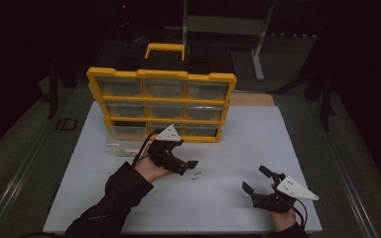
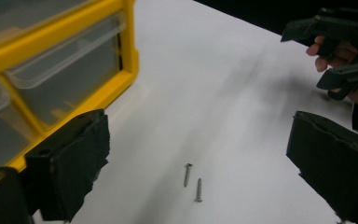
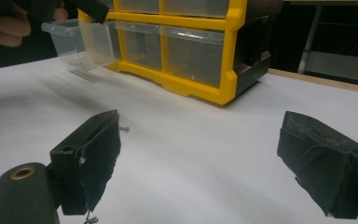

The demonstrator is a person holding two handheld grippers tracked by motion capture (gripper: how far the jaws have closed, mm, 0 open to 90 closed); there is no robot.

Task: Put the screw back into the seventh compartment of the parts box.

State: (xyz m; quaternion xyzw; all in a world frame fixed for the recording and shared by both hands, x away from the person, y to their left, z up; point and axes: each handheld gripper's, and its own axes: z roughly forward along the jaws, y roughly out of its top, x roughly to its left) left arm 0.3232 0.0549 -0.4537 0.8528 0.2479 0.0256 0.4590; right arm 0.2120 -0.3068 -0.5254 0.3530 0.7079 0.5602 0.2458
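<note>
Two screws (image 2: 192,182) lay side by side on the bare white surface (image 1: 228,208), near its middle and toward the front edge, just ahead of my left tool (image 1: 176,161). Both tools were spread wide and held nothing; the right tool (image 1: 258,186) hovered near the front right corner. To pick one cleanly I judged I should straddle a single slim metal shank across its length, low to the sheet. Behind stood the yellow organizer (image 1: 161,105) with clear plastic drawers, one drawer (image 3: 81,42) pulled out.
</note>
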